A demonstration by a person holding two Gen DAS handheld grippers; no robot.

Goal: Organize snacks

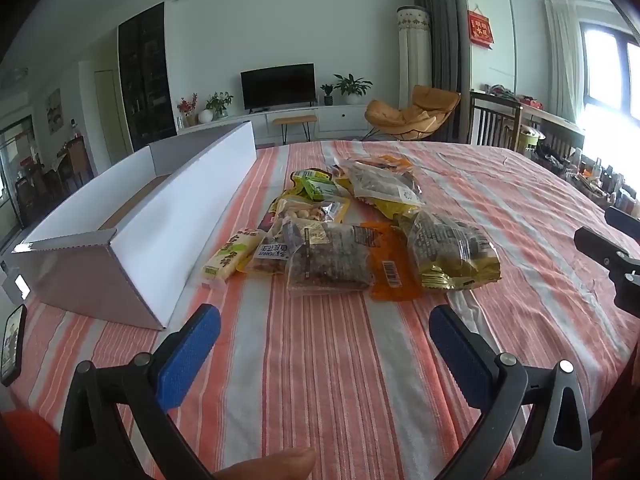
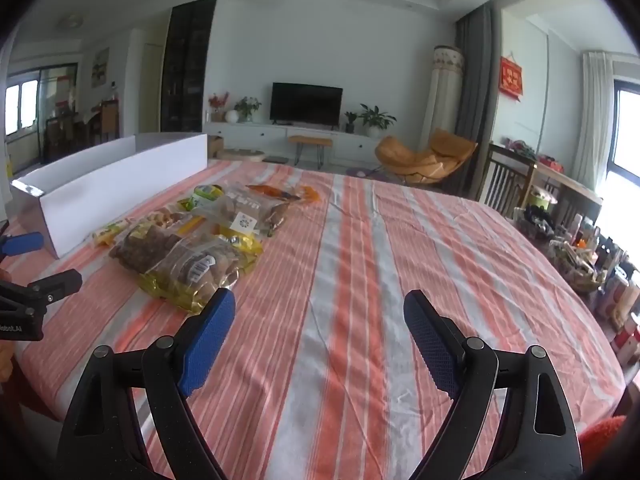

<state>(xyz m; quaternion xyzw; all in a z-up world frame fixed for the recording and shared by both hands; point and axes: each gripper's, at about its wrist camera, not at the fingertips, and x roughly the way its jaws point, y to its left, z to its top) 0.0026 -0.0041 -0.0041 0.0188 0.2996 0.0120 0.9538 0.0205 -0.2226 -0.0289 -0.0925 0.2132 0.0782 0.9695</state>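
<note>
A striped cloth [image 1: 340, 380] in orange, grey and white is covering the whole table and running under both pairs of fingers. Beyond the left gripper's [image 1: 324, 340] left finger, a long white box [image 1: 192, 216] is lying open with its near end flap folded down; from here its inside is showing only a bare brown floor, with no packet visible in it. Judging by that, the organizing is only beginning: nothing is looking sorted yet, and the whole pile of snacks [image 1: 344, 236] is waiting to be moved.

That pile is sitting straight ahead of the left gripper's fingertips, well apart from them, and just beside the box's long wall. From the right gripper [image 2: 320, 332] it is lying ahead and off past the left finger. The packets are overlapping loosely: a clear bag of dark brown pieces [image 1: 330, 260] nearest, a crinkled gold-and-black bag [image 1: 452, 252] beside it, an orange sachet [image 1: 390, 268] peeking out between them, a pale green-and-yellow bar [image 1: 230, 256] nearest the box, and green and yellow pouches farther back. They are looking soft, light and slippery.

Both grippers are standing with their blue pads spread wide, holding nothing, only cloth showing between them.
</note>
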